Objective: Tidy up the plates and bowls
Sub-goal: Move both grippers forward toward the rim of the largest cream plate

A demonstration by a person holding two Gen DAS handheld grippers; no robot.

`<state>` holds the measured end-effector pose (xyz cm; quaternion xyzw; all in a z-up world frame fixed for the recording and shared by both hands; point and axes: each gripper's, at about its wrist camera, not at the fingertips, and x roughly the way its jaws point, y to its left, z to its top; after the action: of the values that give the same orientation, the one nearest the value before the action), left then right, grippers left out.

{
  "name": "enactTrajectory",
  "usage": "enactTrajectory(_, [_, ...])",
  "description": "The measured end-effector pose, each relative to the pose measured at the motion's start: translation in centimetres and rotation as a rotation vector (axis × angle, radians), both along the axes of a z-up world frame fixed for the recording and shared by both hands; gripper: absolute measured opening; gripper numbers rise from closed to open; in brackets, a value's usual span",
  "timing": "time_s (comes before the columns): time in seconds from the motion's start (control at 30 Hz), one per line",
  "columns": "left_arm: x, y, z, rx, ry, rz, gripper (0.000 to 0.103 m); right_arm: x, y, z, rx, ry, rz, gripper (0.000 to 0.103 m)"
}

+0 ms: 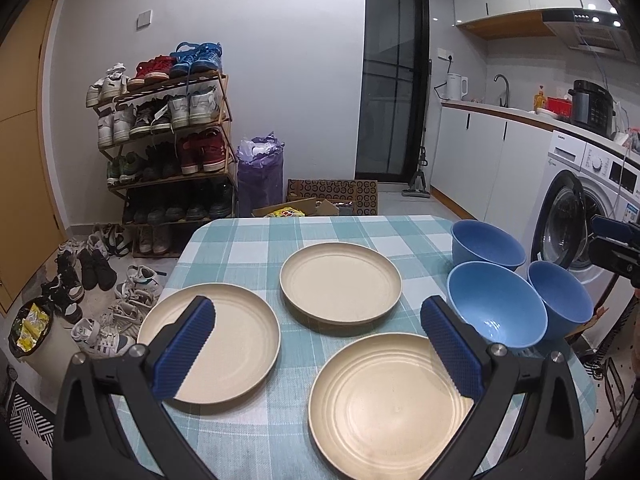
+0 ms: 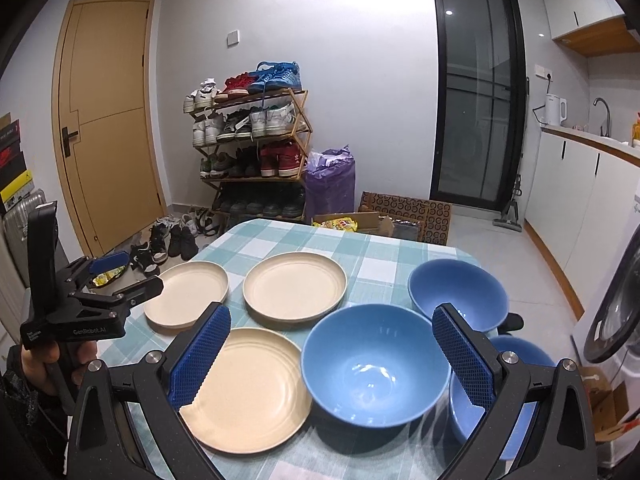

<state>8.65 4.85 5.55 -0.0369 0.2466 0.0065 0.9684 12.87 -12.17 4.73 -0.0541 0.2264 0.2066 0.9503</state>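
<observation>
Three beige plates lie apart on the checked tablecloth (image 1: pixel 248 240): a left plate (image 1: pixel 236 344), a far plate (image 1: pixel 340 284) and a near plate (image 1: pixel 380 404). Three blue bowls stand at the right: a far bowl (image 1: pixel 486 246), a middle bowl (image 1: pixel 496 310) and a right bowl (image 1: pixel 562 300). My left gripper (image 1: pixel 318 340) hovers open over the plates with nothing between its fingers. My right gripper (image 2: pixel 330 348) is open above the middle bowl (image 2: pixel 376 364) and holds nothing. The left gripper (image 2: pixel 128 270) also shows in the right wrist view, held by a hand at the table's left edge.
Behind the table stand a shoe rack (image 1: pixel 168 140), loose shoes on the floor (image 1: pixel 92 276), a purple bag (image 1: pixel 260 172) and cardboard boxes (image 1: pixel 332 196). A washing machine (image 1: pixel 588 216) and kitchen counter (image 1: pixel 512 112) run along the right. A wooden door (image 2: pixel 108 120) is at the left.
</observation>
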Motion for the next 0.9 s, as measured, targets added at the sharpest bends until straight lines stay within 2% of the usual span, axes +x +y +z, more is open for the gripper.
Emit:
enactTrajectory(0.5, [4.3, 1.1, 1.5, -0.011, 0.035, -0.008, 0.103, 5.4, 1.3, 1.9, 0.005, 0.089, 0.009, 0.103])
enactTrajectory(0.9, [7.6, 1.7, 2.1, -0.002, 0.061, -0.005, 0.103, 8.9, 1.7, 3.6, 0.009, 0.125, 0.014, 0.103])
